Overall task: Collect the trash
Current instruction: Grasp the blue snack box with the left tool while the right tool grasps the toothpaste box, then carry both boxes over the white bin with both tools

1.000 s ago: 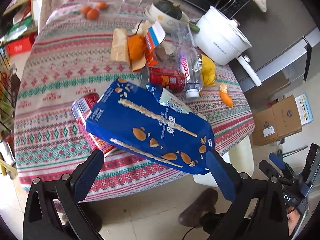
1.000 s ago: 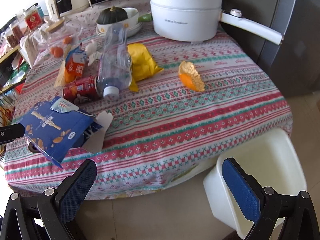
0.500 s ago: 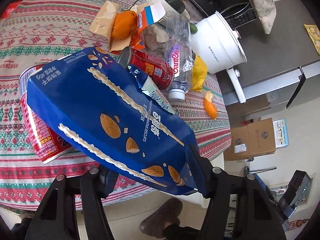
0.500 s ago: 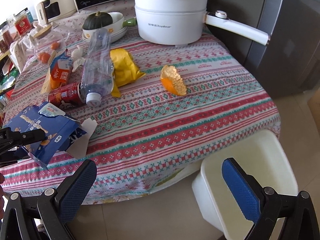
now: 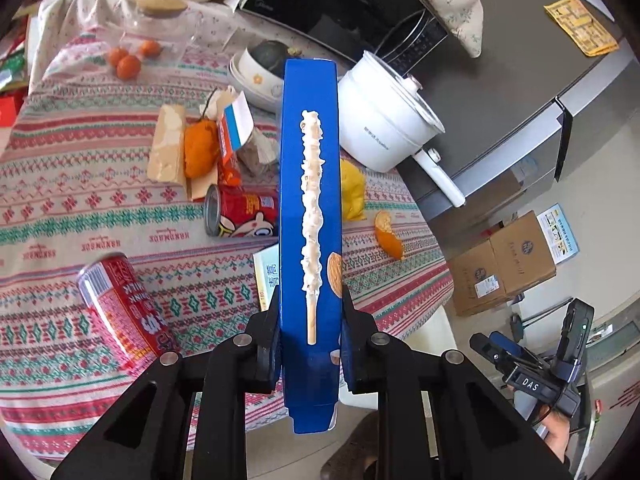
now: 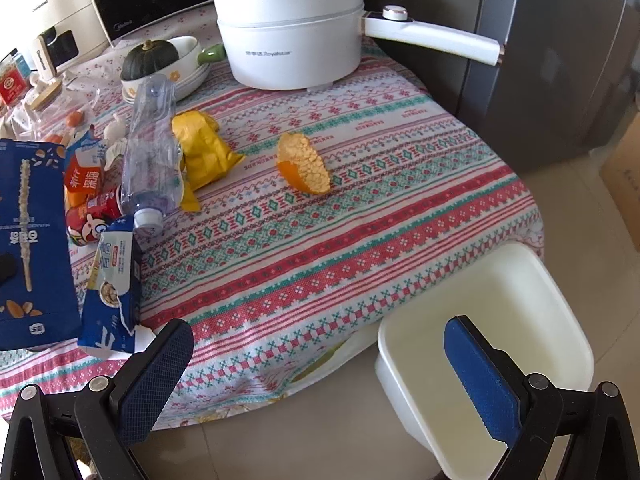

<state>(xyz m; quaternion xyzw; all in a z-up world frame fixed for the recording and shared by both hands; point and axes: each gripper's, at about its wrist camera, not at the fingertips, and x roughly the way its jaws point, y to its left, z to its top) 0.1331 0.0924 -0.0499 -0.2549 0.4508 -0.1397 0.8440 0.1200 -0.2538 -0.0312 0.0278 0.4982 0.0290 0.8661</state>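
Observation:
My left gripper (image 5: 310, 340) is shut on a flat blue biscuit box (image 5: 311, 208) and holds it upright, edge-on, above the table's near edge. The box also shows at the left in the right wrist view (image 6: 32, 248). My right gripper (image 6: 320, 364) is open and empty, low over the floor beside the white bin (image 6: 500, 320). Trash on the tablecloth: two red cans (image 5: 124, 312) (image 5: 240, 212), a clear plastic bottle (image 6: 150, 156), a yellow wrapper (image 6: 202, 150), orange peel (image 6: 306, 164), a torn blue carton (image 6: 114, 284).
A white electric pot (image 6: 288, 28) with a long handle, a bowl with a green squash (image 6: 150, 56) and small oranges (image 5: 128, 62) stand at the table's back. A grey fridge (image 6: 560, 60) is to the right. Cardboard boxes (image 5: 504, 264) lie on the floor.
My left gripper has closed on the blue box, lifted it off the table and turned it edge-on and upright. My right gripper has moved closer to the table and bin, still open.

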